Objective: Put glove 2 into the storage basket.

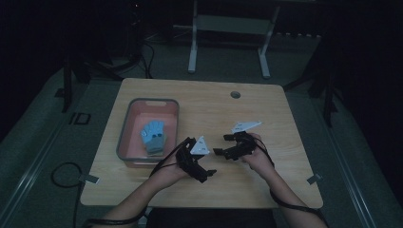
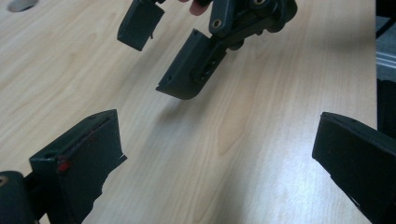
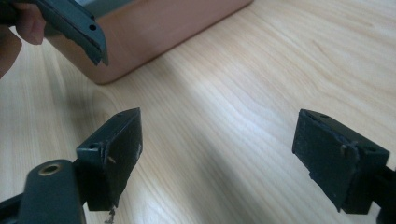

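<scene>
- High view: the left gripper (image 1: 202, 168) and the right gripper (image 1: 223, 145) hover near each other over the table (image 1: 266, 123), both with jaws spread wide and empty.
- The glove (image 1: 153, 135), probably blue-grey, lies in the tray (image 1: 124, 137), just left of the left gripper.

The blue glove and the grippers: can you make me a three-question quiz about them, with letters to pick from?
1. Where does the blue glove lie?
A. inside the pink bin
B. on the bare table
C. between a gripper's jaws

2. How many gloves are in the bin?
A. none
B. one
C. three

3. How do the jaws of the left gripper and right gripper stand?
A. both open, holding nothing
B. both shut on the glove
C. left shut on the bin's rim, right open

Answers: 1 A, the high view shows the glove on the bin's floor. 2 B, a single blue glove lies there. 3 A, each gripper view shows bare wood between wide-apart jaws.
</scene>
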Demonstrator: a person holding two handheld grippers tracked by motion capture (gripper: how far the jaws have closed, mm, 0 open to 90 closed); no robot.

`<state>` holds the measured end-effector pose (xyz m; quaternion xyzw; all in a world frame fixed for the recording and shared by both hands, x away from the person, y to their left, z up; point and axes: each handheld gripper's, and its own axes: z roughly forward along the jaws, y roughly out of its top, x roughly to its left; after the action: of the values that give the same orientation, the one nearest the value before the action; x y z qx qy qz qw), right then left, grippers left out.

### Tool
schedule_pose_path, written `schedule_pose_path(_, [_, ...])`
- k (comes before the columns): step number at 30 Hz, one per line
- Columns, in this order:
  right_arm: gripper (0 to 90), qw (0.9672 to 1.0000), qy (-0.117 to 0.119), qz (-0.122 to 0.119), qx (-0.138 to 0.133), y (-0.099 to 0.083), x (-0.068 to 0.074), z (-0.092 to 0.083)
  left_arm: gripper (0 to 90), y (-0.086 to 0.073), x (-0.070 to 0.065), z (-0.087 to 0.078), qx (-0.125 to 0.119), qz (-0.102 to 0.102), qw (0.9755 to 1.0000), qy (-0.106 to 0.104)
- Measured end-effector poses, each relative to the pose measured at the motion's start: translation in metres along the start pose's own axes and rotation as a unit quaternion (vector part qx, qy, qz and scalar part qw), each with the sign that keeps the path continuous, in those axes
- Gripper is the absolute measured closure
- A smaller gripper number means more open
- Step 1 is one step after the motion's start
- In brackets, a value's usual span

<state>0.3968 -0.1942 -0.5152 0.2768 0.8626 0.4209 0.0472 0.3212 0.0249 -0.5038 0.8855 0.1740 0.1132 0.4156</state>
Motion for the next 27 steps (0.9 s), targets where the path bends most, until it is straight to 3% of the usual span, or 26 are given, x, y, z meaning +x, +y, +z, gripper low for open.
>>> schedule_pose_path(16, [15.8,0.9997,-0.011,0.015,0.017,-0.039,-0.007,-0.006,1.7,-0.009,-0.019,0.038,0.007,0.019,0.9990,-0.039])
schedule_pose_path(27, [15.8,0.9998,-0.013,0.015,0.009,-0.058,-0.008,-0.009,1.7,-0.018,-0.023,0.053,0.006,0.026,0.9985,-0.048])
